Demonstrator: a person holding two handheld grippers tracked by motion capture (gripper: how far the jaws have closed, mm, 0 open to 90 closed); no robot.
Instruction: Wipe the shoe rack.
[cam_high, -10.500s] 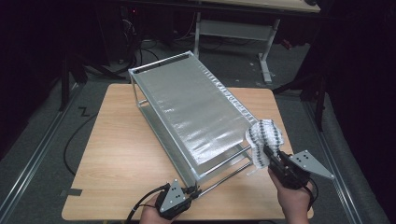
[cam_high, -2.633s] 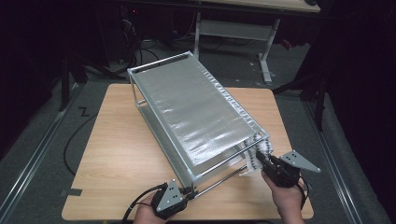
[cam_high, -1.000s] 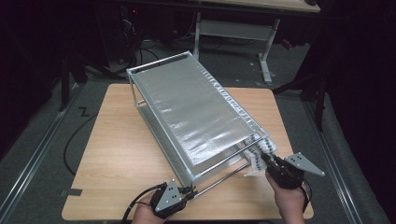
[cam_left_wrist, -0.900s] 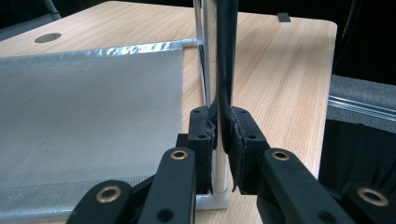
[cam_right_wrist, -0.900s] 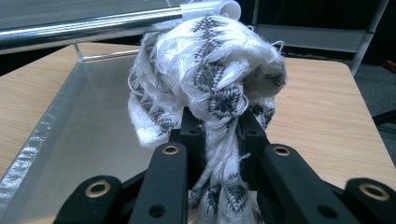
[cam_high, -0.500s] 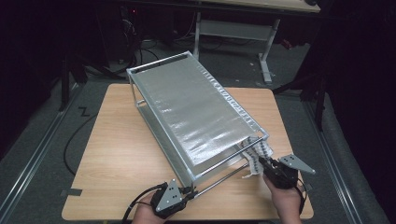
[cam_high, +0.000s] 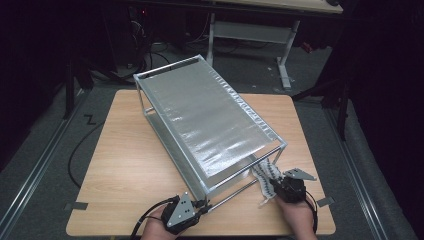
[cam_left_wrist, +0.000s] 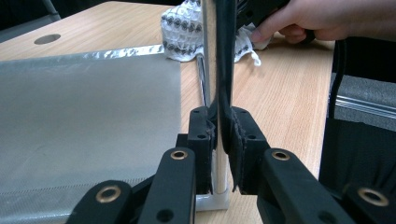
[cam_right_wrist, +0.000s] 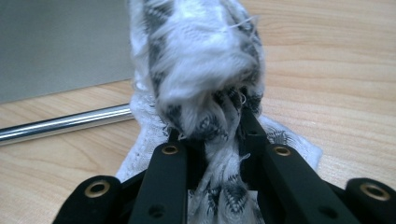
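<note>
**Kid:** So, what are you doing with your claws right now?

**Me:** Starting on the left side, my left claw (cam_high: 204, 206) is squeezing shut on a shiny post of the metal rack (cam_high: 210, 117). In the left gripper view you can see the post (cam_left_wrist: 210, 56) pinched tight between the black pads. I am holding the rack so it is not sliding on the wooden table (cam_high: 125, 165).

**Kid:** And the other one?

**Me:** My right claw (cam_high: 274, 186) is gripping the cloth (cam_high: 264, 175). It is a white rag with little dark dots. In the right gripper view the cloth (cam_right_wrist: 201, 60) is bunched up and sticking out past the jaws, which are closed on it.

**Kid:** Where is the cloth now?

**Me:** It is down low by the near right corner of the rack, hanging onto the table next to the thin bottom bar (cam_right_wrist: 60, 122). I cannot tell if it is rubbing the bar yet.

**Kid:** Are you nearly done?

**Me:** I am guessing not. It looks like I am wiping the rack, and I am only working at this one corner. The long rails, the far end and the big silver sheet (cam_high: 200, 115) on top are looking like they are left to do.
</note>
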